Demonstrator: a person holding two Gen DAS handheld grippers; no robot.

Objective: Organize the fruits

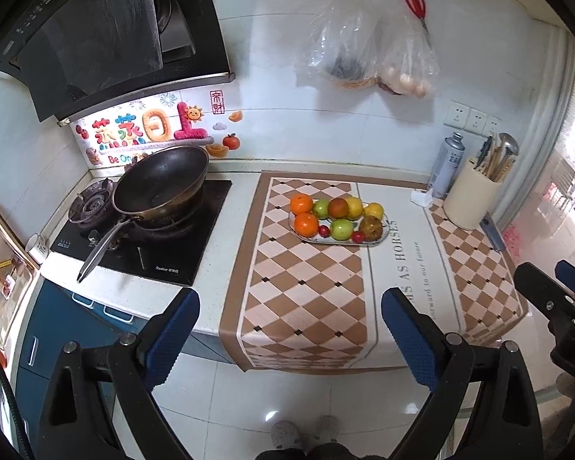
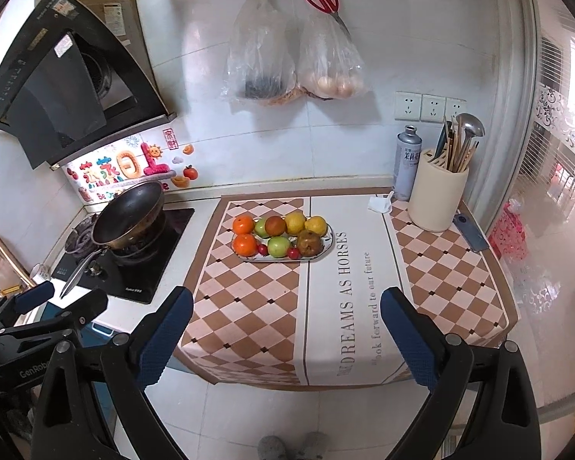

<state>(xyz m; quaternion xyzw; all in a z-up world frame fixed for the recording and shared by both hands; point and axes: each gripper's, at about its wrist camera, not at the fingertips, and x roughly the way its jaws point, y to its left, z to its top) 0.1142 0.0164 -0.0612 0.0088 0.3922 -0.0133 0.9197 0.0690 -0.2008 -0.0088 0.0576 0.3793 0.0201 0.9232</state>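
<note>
Fruit: we see two oranges [image 2: 244, 234], green apples [image 2: 278, 245], lemons [image 2: 295, 222], a brownish pear [image 2: 309, 242] and small red fruits [image 2: 293, 253] packed tight on an oval plate [image 2: 327, 243] at the middle of the bench [image 2: 345, 306], on the checked runner [image 2: 241, 306]
Rolling risk: we judge that lifting one piece could nudge its neighbours, since they touch, and a small red one near the plate edge could roll off onto the runner
Plate risk: a sideways push might slide the plate on the cloth
Left hand-held gripper [image 1: 290, 331]: jaws wide, empty, well short of the plate
Right hand-held gripper [image 2: 286, 326]: jaws wide, empty, also held back over the bench edge
Surroundings: the wok [image 2: 128, 214] handle juts toward our left side, the utensil crock [image 2: 435, 197] stands to the right; a wide swing could catch either
</note>
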